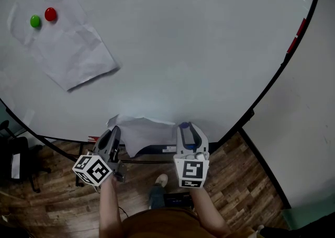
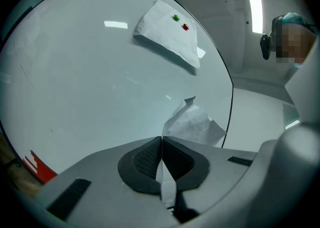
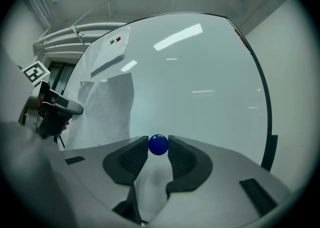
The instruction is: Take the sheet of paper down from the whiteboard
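While the person stands close to the whiteboard, the left gripper has its jaws pressed together on an edge of a crumpled sheet of paper, a thin strip of it running down between the dark pads. From where I stand, the rest of that sheet bulges out past the jaws, low in front of the board's bottom rim and between the two grippers (whether it touches the board surface I cannot tell). The right gripper, just beside the sheet on its other side, pinches a small blue magnet at the very tips of its jaws, the round ball sitting squarely between the pads. Well apart from all this, high on the left of the board, a second sheet hangs at a slant, wrinkled, with a green magnet and a red magnet side by side near its top. Below the board lies a wooden floor, and the person's forearms reach up from it to the grippers
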Demonstrator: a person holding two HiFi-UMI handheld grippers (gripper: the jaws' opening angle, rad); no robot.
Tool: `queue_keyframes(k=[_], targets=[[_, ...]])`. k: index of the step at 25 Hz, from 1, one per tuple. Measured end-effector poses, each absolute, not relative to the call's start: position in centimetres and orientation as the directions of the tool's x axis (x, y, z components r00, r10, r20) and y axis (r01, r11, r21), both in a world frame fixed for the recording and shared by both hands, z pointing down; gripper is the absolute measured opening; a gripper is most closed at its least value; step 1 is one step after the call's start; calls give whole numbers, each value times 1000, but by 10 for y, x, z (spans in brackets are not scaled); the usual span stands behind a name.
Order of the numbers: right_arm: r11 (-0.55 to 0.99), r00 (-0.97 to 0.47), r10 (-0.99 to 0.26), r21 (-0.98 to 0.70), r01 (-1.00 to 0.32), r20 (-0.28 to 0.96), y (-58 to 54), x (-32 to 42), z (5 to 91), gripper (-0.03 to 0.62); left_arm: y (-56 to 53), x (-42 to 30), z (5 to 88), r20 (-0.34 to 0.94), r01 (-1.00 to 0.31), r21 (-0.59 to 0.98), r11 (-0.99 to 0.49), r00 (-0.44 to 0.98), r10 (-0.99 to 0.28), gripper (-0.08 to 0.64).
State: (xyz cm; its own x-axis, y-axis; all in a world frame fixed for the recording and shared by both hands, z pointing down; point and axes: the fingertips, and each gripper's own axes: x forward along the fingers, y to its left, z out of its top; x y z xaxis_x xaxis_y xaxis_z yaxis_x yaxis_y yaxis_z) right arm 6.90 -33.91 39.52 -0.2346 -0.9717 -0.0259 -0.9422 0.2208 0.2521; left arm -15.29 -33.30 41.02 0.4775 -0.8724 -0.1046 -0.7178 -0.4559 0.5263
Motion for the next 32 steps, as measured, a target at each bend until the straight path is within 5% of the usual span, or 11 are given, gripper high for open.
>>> queue_keyframes(k=[32], targets=[[221,-226,-974,278,-935,14,-339,58,404,135,-333,-164,412,-105,-700,546,-461,488,-866,25]])
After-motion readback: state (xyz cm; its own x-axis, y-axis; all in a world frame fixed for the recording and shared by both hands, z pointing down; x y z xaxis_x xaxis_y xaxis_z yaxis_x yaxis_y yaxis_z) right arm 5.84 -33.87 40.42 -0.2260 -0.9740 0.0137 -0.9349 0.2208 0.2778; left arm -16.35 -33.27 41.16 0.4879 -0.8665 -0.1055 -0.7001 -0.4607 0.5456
